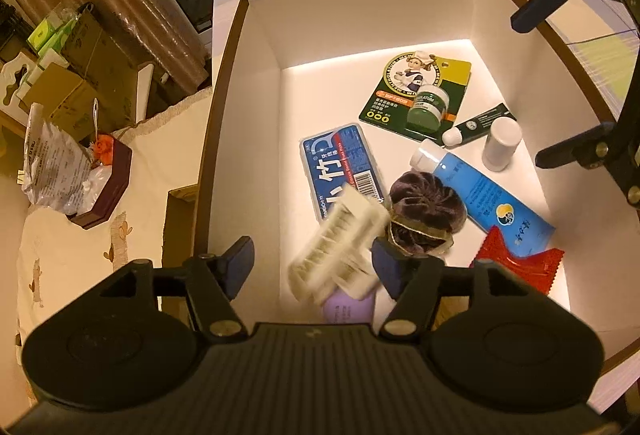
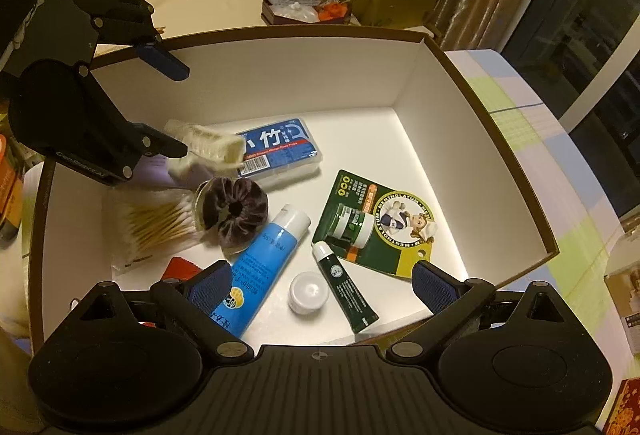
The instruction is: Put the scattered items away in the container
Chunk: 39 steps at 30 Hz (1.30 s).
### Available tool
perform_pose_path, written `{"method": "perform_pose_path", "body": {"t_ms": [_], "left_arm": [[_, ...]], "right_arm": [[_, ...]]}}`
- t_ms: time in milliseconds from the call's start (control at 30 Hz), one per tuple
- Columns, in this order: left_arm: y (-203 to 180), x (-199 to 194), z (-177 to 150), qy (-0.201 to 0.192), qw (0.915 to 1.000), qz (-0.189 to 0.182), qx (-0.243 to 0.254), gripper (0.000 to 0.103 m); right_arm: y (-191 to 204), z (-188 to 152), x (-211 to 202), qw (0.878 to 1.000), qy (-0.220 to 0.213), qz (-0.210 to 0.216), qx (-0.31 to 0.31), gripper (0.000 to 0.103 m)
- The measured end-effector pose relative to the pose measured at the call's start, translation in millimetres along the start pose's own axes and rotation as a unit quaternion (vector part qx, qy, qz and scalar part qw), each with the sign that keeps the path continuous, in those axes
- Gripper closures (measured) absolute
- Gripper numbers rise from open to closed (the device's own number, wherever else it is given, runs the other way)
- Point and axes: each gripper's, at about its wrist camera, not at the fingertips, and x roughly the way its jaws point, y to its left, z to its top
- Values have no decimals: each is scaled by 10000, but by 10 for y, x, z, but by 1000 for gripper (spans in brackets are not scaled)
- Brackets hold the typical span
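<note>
Left wrist view: the left gripper (image 1: 312, 267) hangs over the white box (image 1: 256, 83), jaws spread wide and holding nothing; a blurred cream hair clip (image 1: 340, 243) sits between them, over the floss pick case (image 1: 340, 171) and beside the purple scrunchie (image 1: 424, 211). The right gripper (image 2: 320, 285), jaws also wide and empty, hovers above the blue tube (image 2: 264, 255) and white jar (image 2: 308, 291).

warm, dim yellowish room light; the white box (image 1: 256, 123) floor glows brightest, with a glaring strip along its far edge (nearly blown out). fisheye bends the box rim at the edges. the cream comb-like item (image 1: 340, 247) is smeared by motion blur; windows are dark.
</note>
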Motion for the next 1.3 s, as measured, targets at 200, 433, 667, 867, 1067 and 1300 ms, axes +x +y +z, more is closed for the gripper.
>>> {"method": "perform_pose_path", "body": {"t_ms": [200, 433, 667, 867, 1067, 1300], "left_arm": [[-36, -48, 0, -4, 10000, 18, 0, 37], [-32, -126, 4, 11, 9999, -27, -131, 31], [-32, -211, -8, 33, 9996, -54, -274, 24], [-49, -276, -18, 64, 9995, -10, -311, 20], [-120, -446, -51, 57, 9992, 19, -383, 17], [-196, -676, -76, -29, 9988, -112, -473, 14]], "right_arm": [[14, -18, -59, 10000, -63, -3, 49, 2], [25, -21, -146, 9998, -130, -58, 158, 2], [52, -22, -216, 9997, -115, -119, 172, 2], [75, -37, -306, 9995, -128, -165, 252, 2], [104, -73, -452, 9987, -199, -175, 443, 2], [158, -121, -657, 9973, -349, -119, 641, 2]]}}
